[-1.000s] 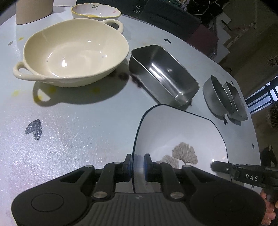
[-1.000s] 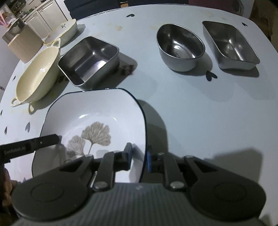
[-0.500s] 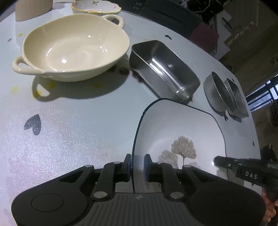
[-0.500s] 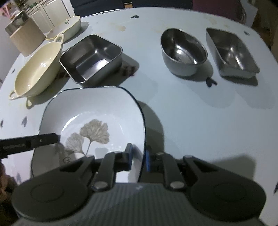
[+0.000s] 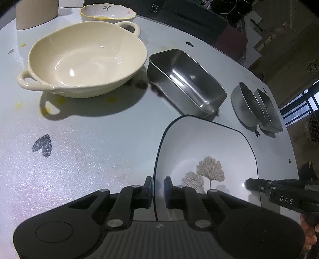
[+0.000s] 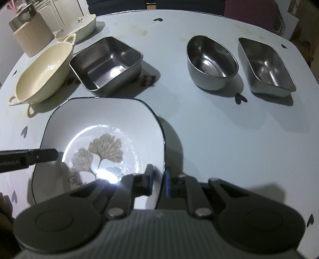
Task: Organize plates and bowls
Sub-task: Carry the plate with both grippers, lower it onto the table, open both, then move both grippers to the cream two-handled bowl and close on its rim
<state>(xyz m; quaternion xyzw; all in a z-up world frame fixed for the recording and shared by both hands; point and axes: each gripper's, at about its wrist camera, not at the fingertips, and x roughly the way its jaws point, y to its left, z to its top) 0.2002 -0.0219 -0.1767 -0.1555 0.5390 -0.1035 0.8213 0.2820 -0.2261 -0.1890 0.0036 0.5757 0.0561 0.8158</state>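
Note:
A white square plate [image 5: 207, 151] with a dark rim and a ginkgo-leaf print sits low over the pale table [image 5: 83, 143]. My left gripper [image 5: 158, 187] straddles its left rim, jaws closing with the pads pressed on the edge. Over at the plate's [image 6: 99, 127] right rim, my right gripper [image 6: 159, 177] is shut on it. Each view shows the other gripper's tip at the plate's far side: the right one [image 5: 259, 185] and the left one [image 6: 45, 154].
Beyond the plate stand a cream two-handled bowl [image 6: 39, 77], a square steel tray [image 6: 107, 61], an oval steel bowl [image 6: 211, 59] and a long steel tray [image 6: 265, 63]. A small flowered dish [image 5: 107, 13] and a beige canister [image 5: 35, 12] are at the far edge.
Both grippers keep their hold on the plate's rims. The right gripper has rolled a little, so the plate lies flatter in its view.

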